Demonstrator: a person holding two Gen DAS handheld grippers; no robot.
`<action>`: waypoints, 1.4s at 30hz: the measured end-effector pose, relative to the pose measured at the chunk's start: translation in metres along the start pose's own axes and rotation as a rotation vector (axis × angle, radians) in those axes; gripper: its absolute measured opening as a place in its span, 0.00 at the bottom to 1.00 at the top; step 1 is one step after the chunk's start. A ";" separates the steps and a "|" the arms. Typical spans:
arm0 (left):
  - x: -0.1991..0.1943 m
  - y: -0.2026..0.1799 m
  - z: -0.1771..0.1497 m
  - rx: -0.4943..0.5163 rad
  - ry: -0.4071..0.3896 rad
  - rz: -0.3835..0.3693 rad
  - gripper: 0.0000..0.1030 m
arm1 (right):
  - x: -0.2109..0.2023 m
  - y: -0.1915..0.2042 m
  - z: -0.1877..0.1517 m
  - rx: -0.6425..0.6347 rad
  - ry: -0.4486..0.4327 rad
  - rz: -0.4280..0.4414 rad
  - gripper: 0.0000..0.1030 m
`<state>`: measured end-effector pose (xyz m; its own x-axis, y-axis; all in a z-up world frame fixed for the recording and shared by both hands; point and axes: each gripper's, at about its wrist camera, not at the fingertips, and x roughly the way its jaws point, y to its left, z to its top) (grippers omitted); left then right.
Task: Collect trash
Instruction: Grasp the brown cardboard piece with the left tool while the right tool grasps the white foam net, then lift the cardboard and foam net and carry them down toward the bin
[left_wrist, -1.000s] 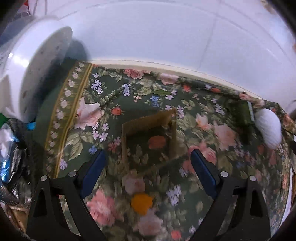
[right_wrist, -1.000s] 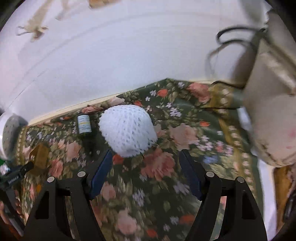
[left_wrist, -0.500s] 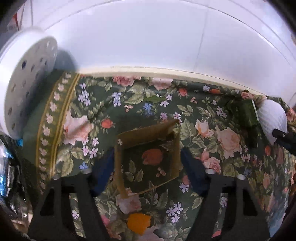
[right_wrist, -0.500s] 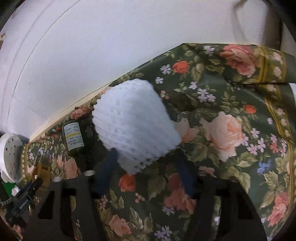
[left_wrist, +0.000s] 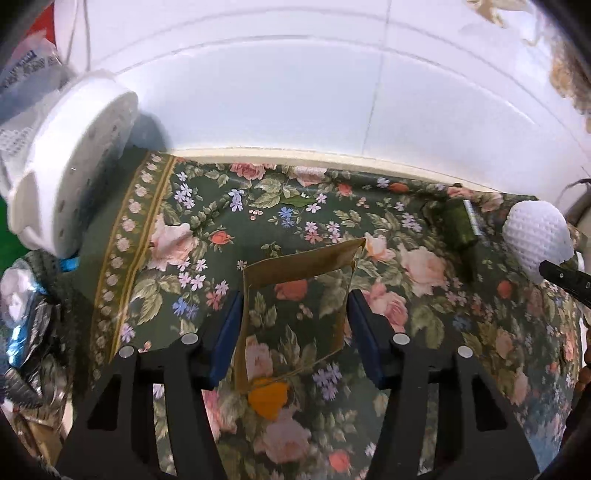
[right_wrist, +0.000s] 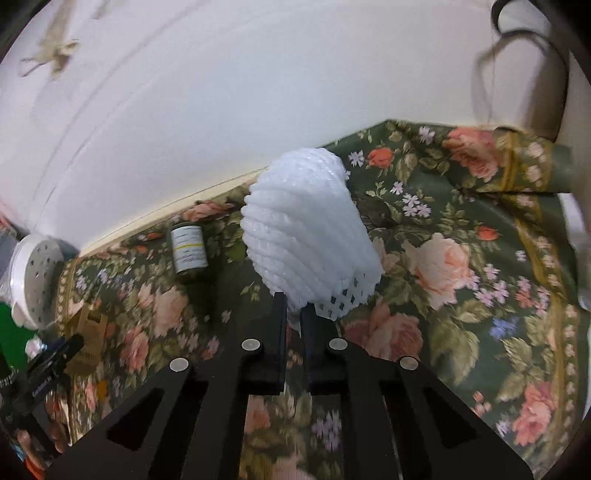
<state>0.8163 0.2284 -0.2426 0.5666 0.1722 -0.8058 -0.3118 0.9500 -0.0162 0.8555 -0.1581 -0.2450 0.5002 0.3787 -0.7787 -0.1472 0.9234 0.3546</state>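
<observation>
- The right gripper (right_wrist: 293, 308) is clamped on the lower rim of a white foam net sleeve (right_wrist: 308, 225); the jaws are nearly together with only a thin fold of mesh between them; the sleeve stands up off the floral tablecloth (right_wrist: 461, 280) near the wall.
- The left gripper (left_wrist: 293, 314) is closing around a flattened brown cardboard sleeve (left_wrist: 295, 306); its blue pads sit just beside the two side walls; whether they already press on the card is hard to tell from this angle, but a sliver of gap seems to remain on the right.
- Handling, as a judgement: the foam net looks very light, soft and springy; a pinch at the rim should carry it, though it may flop; the cardboard is light and thin and will likely fold flat under a squeeze across its open sides, so a grip near a creased corner seems safer.
- Containers: the cardboard sleeve is open and empty, the cloth showing through it; a small green bottle (right_wrist: 187, 249) with a white label lies on its side between the two pieces of trash, its contents not visible; no bin for the trash is clearly in view.
</observation>
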 end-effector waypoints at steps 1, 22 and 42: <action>-0.005 -0.002 -0.001 0.002 -0.006 0.000 0.55 | -0.007 0.002 -0.002 -0.015 -0.007 0.001 0.06; -0.199 -0.090 -0.106 -0.094 -0.116 -0.043 0.55 | -0.200 0.005 -0.096 -0.258 -0.134 0.120 0.06; -0.334 -0.088 -0.211 -0.023 -0.201 -0.134 0.55 | -0.324 0.030 -0.214 -0.288 -0.245 0.149 0.06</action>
<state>0.4934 0.0324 -0.0971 0.7434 0.0956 -0.6620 -0.2395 0.9622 -0.1300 0.5064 -0.2399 -0.0926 0.6387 0.5159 -0.5709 -0.4493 0.8524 0.2675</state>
